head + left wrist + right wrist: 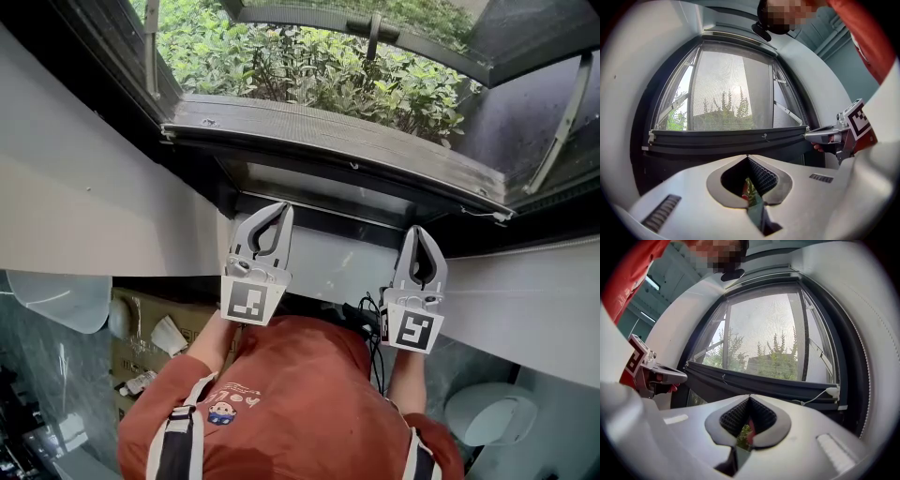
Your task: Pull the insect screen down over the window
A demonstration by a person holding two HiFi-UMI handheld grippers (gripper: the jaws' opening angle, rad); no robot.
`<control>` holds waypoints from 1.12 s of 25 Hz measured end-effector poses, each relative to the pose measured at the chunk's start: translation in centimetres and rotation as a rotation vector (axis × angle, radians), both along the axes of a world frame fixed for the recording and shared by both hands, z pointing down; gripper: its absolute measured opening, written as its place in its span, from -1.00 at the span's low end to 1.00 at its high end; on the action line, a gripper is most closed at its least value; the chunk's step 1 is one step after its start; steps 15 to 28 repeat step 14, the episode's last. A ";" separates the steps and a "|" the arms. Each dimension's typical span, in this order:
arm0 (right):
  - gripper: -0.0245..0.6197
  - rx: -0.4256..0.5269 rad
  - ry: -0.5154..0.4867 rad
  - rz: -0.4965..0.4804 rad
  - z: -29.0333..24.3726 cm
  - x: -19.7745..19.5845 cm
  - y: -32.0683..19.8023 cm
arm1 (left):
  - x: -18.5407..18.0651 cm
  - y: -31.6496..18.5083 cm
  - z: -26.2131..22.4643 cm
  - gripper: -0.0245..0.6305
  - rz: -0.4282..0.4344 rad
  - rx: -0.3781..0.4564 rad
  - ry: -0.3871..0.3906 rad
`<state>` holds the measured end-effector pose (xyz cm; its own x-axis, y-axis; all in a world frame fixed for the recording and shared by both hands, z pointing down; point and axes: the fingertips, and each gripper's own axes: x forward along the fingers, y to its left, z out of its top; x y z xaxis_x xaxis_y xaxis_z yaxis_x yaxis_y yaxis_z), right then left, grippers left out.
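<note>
The insect screen's dark bottom bar (328, 150) runs across the window, low in the frame, with grey mesh (731, 89) stretched above it. In the gripper views the bar (726, 138) (764, 383) lies just beyond both jaw tips, and a white cord (818, 397) hangs at its right end. My left gripper (273, 210) and right gripper (419, 232) point level at the wall under the window. Both are shut and hold nothing, and neither touches the bar. Each shows in the other's view: the right gripper (820, 136) and the left gripper (670, 376).
Green bushes (309, 66) show outside past the open sash and its stay arms (151, 47). Below me are my orange shirt (291, 403), black cables (370, 319), a cardboard box (141, 347), a white basin (56, 300) at left and a toilet (492, 412) at right.
</note>
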<state>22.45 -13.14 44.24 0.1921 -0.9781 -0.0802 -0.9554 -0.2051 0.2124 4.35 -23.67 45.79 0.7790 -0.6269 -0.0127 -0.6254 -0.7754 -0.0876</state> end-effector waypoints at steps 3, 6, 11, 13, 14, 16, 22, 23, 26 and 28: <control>-0.89 0.000 0.002 -0.006 0.0 -0.1 0.0 | 0.1 0.0 0.1 -0.91 0.000 0.001 -0.001; -0.89 -0.002 0.006 -0.009 0.1 -0.1 -0.1 | 0.1 0.1 0.1 -0.91 -0.001 0.001 -0.002; -0.89 -0.007 0.010 -0.014 0.1 -0.2 -0.2 | 0.0 0.1 0.0 -0.91 -0.005 0.004 -0.002; -0.89 -0.006 0.011 -0.016 0.1 -0.2 -0.3 | 0.0 0.0 -0.1 -0.91 -0.007 0.008 -0.003; -0.89 -0.006 0.011 -0.017 0.1 -0.2 -0.3 | 0.0 0.0 -0.1 -0.91 -0.008 0.010 -0.003; -0.89 -0.006 0.011 -0.017 0.1 -0.2 -0.3 | 0.0 0.0 -0.1 -0.91 -0.008 0.010 -0.003; -0.89 -0.006 0.011 -0.017 0.1 -0.2 -0.3 | 0.0 0.0 -0.1 -0.91 -0.008 0.010 -0.003; -0.89 -0.006 0.011 -0.017 0.1 -0.2 -0.3 | 0.0 0.0 -0.1 -0.91 -0.008 0.010 -0.003; -0.89 -0.006 0.011 -0.017 0.1 -0.2 -0.3 | 0.0 0.0 -0.1 -0.91 -0.008 0.010 -0.003; -0.89 -0.006 0.011 -0.017 0.1 -0.2 -0.3 | 0.0 0.0 -0.1 -0.91 -0.008 0.010 -0.003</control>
